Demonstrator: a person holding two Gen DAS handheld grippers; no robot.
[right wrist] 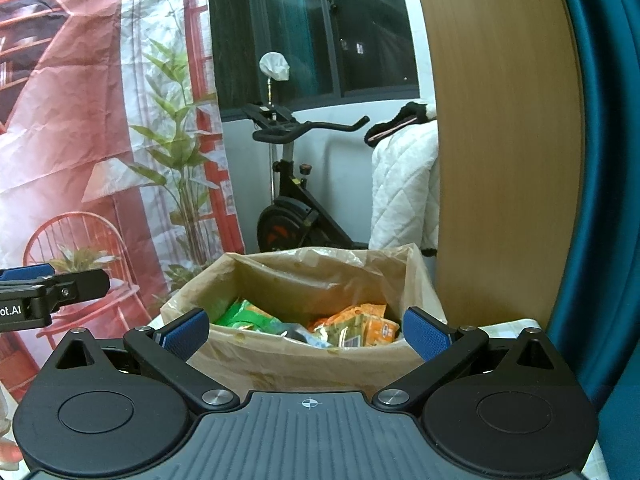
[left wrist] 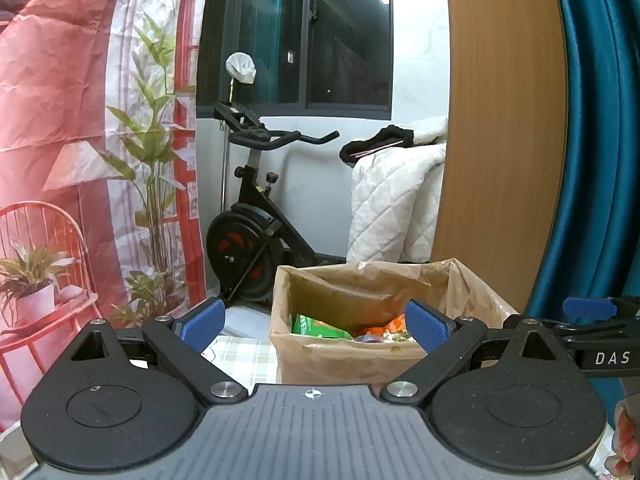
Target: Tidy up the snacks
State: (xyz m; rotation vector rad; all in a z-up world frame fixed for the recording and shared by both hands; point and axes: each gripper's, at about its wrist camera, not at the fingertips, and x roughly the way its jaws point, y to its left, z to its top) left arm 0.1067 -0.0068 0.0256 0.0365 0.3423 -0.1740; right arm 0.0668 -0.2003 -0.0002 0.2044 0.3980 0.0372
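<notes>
A red printed backdrop point(right wrist: 80, 120) and an exercise bike point(right wrist: 292, 200) were seen behind a checked table point(left wrist: 240, 356). There stood a lined box point(right wrist: 280, 352) holding snack packets point(right wrist: 356, 324). The left gripper point(left wrist: 316, 326) and right gripper point(right wrist: 306, 332) were held spread wide, empty.
</notes>
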